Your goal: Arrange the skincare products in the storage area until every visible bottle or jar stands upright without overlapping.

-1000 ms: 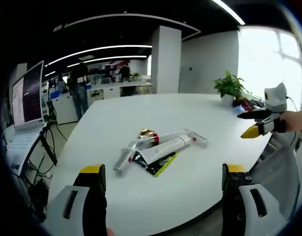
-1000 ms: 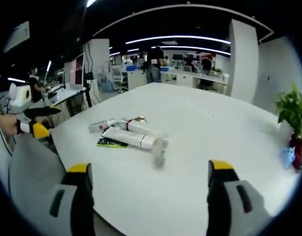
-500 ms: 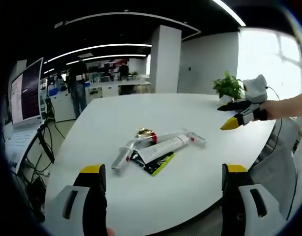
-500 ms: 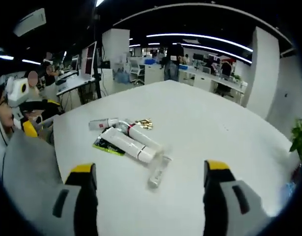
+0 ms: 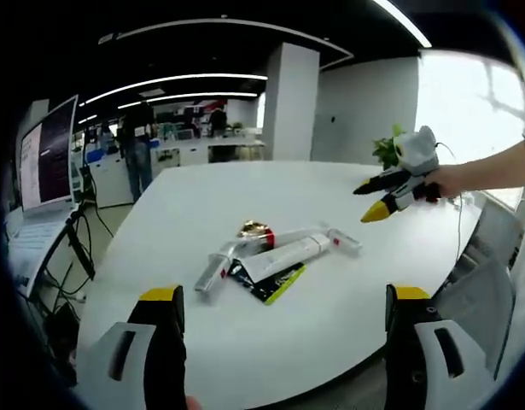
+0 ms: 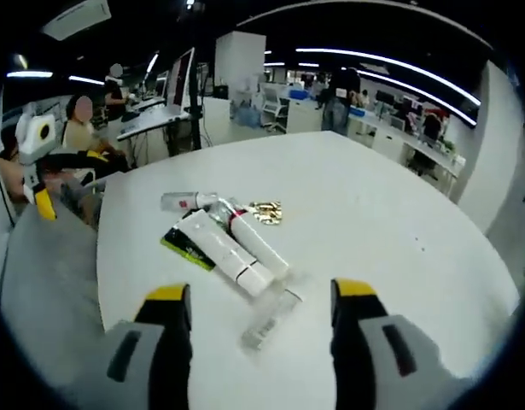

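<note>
Office table [image 5: 245,359], white and round: skincare tubes [image 6: 232,248] lying flat in a pile mid-frame. Left gripper [image 5: 283,342] and right gripper [image 6: 260,329] both spread wide, holding nothing.

An open-plan office with a dark ceiling and long light strips [image 5: 177,84], a white pillar [image 5: 289,102], a bright window [image 5: 467,102], a large screen [image 5: 47,154], distant desks [image 6: 390,137], and a broad white tabletop [image 5: 330,316].
</note>
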A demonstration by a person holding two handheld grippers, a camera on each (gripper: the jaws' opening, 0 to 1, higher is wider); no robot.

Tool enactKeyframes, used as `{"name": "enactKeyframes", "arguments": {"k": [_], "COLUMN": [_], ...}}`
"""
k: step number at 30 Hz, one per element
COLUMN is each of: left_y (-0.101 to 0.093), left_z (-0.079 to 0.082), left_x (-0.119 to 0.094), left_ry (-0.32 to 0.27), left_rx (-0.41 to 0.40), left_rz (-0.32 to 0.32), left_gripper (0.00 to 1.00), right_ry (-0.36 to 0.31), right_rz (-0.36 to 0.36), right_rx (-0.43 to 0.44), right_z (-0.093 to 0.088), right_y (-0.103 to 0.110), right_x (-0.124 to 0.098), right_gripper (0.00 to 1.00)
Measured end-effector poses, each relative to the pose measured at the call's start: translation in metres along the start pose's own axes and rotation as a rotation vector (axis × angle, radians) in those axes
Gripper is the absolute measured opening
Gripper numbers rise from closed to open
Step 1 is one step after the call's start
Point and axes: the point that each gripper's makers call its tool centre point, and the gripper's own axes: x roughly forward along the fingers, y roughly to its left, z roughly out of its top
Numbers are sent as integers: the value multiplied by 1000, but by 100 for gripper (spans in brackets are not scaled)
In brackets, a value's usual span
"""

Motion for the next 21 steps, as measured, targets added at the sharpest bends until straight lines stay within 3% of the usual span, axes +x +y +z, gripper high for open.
{"name": "enactKeyframes", "arguments": {"k": [9,21], "left_y": [8,15], "left_z": [-2,-6], "left_x": [1,1], "left_ry": [-7,-6], "left_rx": [-17,-32], "left_rz": [16,32], "left_gripper": [97,97], "right_ry": [51,140], "right_rz": [91,176], "right_rx": [-101,-174], "right_z": [16,19], "right_y": [-3,3], "right_x": [40,88], "right_gripper": [63,57]}}
